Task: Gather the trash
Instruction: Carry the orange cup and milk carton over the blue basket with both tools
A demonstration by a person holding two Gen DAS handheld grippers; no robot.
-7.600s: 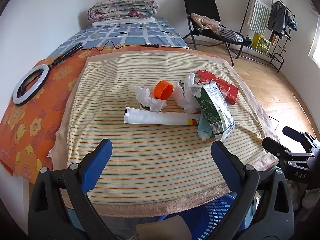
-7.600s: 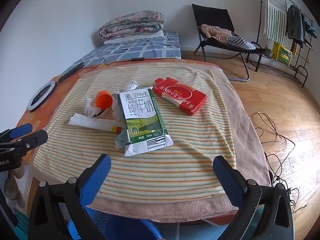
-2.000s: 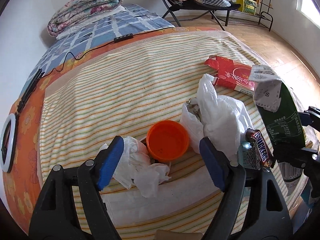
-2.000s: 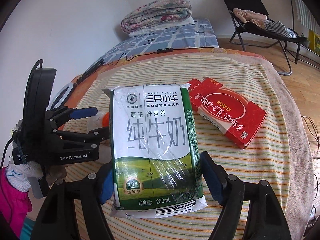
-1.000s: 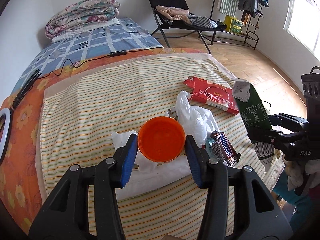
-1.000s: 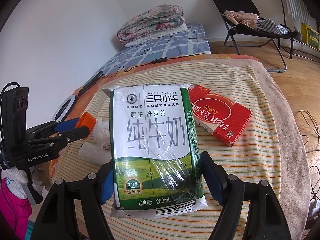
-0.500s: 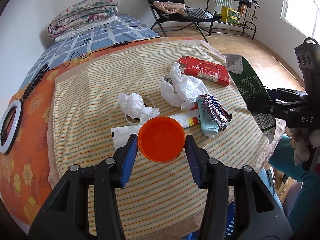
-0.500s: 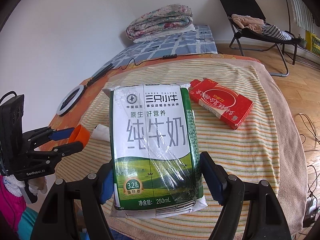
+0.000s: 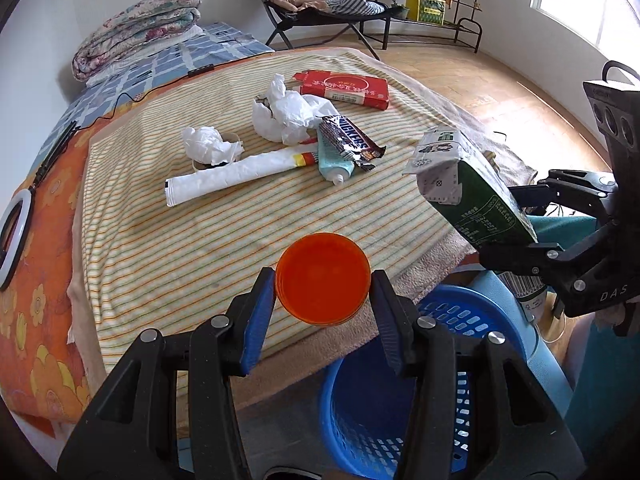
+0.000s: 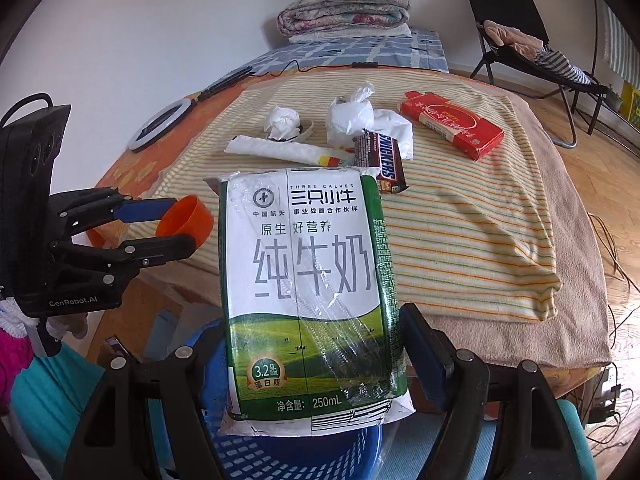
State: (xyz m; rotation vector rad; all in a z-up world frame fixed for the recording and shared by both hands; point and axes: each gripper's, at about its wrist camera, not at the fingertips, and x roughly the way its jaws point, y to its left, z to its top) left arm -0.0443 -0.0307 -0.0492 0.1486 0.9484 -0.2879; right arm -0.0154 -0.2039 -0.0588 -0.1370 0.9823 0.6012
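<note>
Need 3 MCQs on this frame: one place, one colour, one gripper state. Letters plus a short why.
1. Where is the Snickers wrapper?
A. in the basket
B. on the striped cloth, lying on the pale tube
C. on the floor

2. What colour is the basket below the table edge?
A. blue
B. red
C. white

3. What is the left gripper doing?
A. open and empty
B. shut on the milk carton
C. shut on the orange cap

Answers:
1 B, it rests across the pale tube on the striped cloth.
2 A, its mesh wall is blue.
3 C, the pads press the orange cap on both sides; the right gripper holds the milk carton.
</note>
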